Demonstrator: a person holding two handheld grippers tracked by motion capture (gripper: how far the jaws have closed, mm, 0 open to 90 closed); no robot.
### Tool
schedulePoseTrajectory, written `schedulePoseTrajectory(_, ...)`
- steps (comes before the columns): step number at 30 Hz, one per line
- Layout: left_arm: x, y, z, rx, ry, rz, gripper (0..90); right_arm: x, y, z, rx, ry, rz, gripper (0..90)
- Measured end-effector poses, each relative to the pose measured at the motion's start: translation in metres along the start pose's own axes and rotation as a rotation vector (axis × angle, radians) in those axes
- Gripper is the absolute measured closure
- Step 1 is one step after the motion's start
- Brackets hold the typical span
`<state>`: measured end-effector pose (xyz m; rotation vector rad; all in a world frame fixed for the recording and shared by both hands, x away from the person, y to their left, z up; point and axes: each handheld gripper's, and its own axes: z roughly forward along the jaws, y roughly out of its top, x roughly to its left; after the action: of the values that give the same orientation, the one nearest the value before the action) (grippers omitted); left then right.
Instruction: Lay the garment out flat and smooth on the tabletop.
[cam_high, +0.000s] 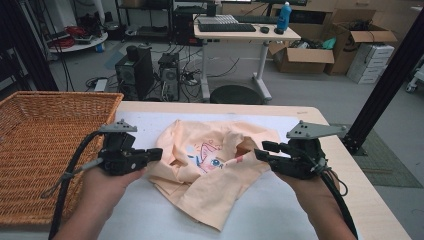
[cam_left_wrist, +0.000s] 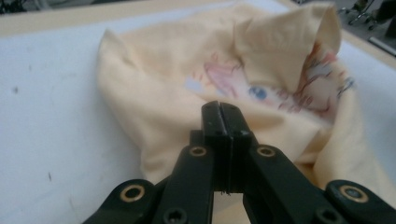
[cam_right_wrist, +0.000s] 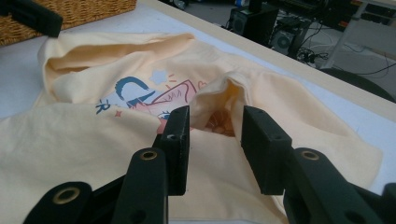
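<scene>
Holding the crumpled yellow shirt (cam_high: 215, 170) in the middle of the tabletop (cam_high: 280, 210), we keep our left hand-held gripper (cam_high: 156, 154) squeezed shut at its edge and our right hand-held gripper (cam_high: 261, 151) partly open, nothing pinched, ready to grab a fold.

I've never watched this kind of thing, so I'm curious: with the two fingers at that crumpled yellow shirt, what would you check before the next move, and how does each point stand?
1. Left gripper shut: ok, its fingers are pressed together.
2. Left gripper holding the yellow shirt: cannot tell; no cloth shows between the closed fingers.
3. Right gripper open: ok, a gap stands between its fingers.
4. Right gripper lined up on cloth: ok, a raised fold lies just beyond the gap.
5. Shirt flat: not ok, it lies crumpled with the print partly folded under.
6. Wicker basket clear of the shirt: ok, it stands apart on the table.
</scene>
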<state>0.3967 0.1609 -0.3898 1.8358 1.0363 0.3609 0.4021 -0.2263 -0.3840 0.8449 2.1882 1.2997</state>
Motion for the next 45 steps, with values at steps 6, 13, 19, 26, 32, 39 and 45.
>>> schedulePoseTrajectory(6, -0.009, 0.042, 0.001, -0.043, -0.022, 0.046, 90.0, 0.001, -0.004, -0.001, 0.002, 0.003, 0.003, 62.4)
schedulePoseTrajectory(13, -0.015, 0.069, 0.024, -0.035, -0.054, 0.068, 90.0, -0.003, -0.008, -0.005, 0.004, -0.005, 0.010, 62.4)
schedulePoseTrajectory(19, -0.021, 0.056, 0.071, 0.035, -0.095, 0.032, 90.0, -0.004, -0.015, -0.005, 0.021, -0.008, 0.012, 62.4)
schedulePoseTrajectory(26, -0.014, 0.043, 0.079, 0.062, -0.103, -0.017, 55.3, -0.003, -0.018, -0.003, 0.033, -0.005, 0.010, 61.9)
schedulePoseTrajectory(32, 0.004, 0.022, 0.042, 0.026, -0.076, -0.068, 47.2, -0.003, -0.017, -0.002, 0.012, -0.003, 0.014, 61.4)
schedulePoseTrajectory(39, 0.007, -0.019, 0.033, 0.114, 0.005, -0.055, 45.1, -0.002, -0.019, 0.003, 0.007, 0.004, 0.024, 59.3)
schedulePoseTrajectory(45, 0.004, -0.044, 0.040, 0.186, 0.081, 0.000, 57.9, 0.001, -0.018, 0.003, 0.011, 0.010, 0.016, 58.8)
